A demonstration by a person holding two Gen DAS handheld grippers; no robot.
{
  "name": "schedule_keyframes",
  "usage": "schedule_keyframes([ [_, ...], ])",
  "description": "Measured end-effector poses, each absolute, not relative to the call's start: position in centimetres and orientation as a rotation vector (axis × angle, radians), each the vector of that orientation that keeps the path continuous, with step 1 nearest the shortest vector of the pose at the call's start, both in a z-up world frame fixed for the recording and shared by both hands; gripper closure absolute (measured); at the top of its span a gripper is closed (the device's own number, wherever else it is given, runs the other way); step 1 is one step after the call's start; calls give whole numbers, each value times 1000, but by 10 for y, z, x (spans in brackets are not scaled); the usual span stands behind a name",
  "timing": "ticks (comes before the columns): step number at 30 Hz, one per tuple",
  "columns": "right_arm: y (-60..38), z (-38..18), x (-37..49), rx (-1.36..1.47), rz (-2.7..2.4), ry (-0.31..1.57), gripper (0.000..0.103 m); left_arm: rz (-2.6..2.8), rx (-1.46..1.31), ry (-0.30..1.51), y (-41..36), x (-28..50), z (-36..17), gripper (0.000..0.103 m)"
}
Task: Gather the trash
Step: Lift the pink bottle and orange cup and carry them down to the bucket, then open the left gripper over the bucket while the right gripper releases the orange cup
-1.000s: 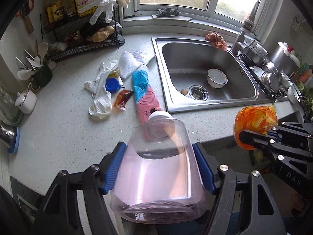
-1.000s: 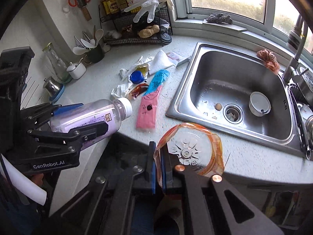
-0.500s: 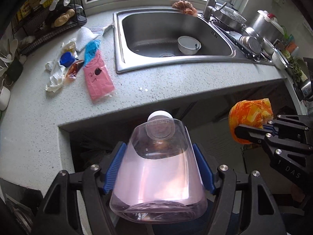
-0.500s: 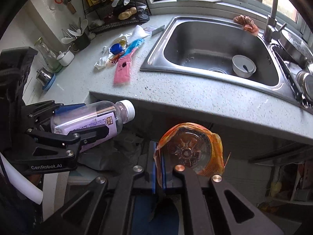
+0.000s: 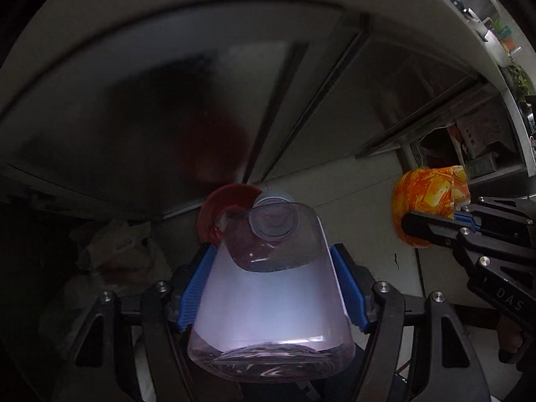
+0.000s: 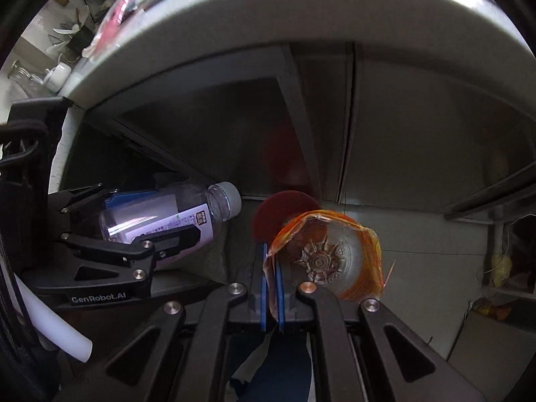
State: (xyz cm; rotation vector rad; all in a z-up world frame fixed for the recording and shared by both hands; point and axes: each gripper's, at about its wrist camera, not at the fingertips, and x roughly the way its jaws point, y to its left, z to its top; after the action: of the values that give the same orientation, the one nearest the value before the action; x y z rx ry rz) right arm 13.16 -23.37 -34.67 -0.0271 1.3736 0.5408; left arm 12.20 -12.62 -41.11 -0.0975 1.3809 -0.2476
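Observation:
A clear plastic bottle [image 5: 268, 301] with a pale cap and a white label [image 6: 167, 224] sits between the blue pads of my left gripper [image 5: 272, 254], which is shut on its body. My right gripper [image 6: 272, 268] is shut on the thin wall of a crumpled clear cup stained orange [image 6: 328, 258], seen side-on in the left wrist view as the orange cup [image 5: 428, 201]. Both grippers point steeply down, below the counter edge [image 6: 268, 16]. A red round object [image 5: 214, 214] lies on the floor just beyond the bottle and the cup; its kind is unclear.
Grey cabinet doors [image 6: 418, 134] under the counter fill the background. A crumpled pale plastic bag [image 5: 114, 251] lies in the dark at the lower left. Shelves with clutter [image 5: 475, 140] stand at the right. Pink packaging [image 6: 117, 16] and utensils remain on the counter above.
Both grippers have dropped from above the counter to below its edge and tilted further down, each keeping its load. The sink and counter top have left view; cabinet doors and a red round object appeared.

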Motion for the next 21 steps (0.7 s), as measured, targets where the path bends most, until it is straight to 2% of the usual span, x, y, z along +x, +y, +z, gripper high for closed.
schedule_keyframes([
  [4,-235,-407,134,-12,499,1384,99,-279,-89,1417,-140,131,-475,35],
  [11,-228,-484,142,-28,494,1393,99,-323,-113,1450,-144,153,-548,35],
  [16,-232,-514,146,-24,514,1404,99,-283,-148,1471,-138,159,-574,35],
  [21,-244,-521,145,-36,525,1402,99,-270,-137,1460,-139,155,-576,33],
])
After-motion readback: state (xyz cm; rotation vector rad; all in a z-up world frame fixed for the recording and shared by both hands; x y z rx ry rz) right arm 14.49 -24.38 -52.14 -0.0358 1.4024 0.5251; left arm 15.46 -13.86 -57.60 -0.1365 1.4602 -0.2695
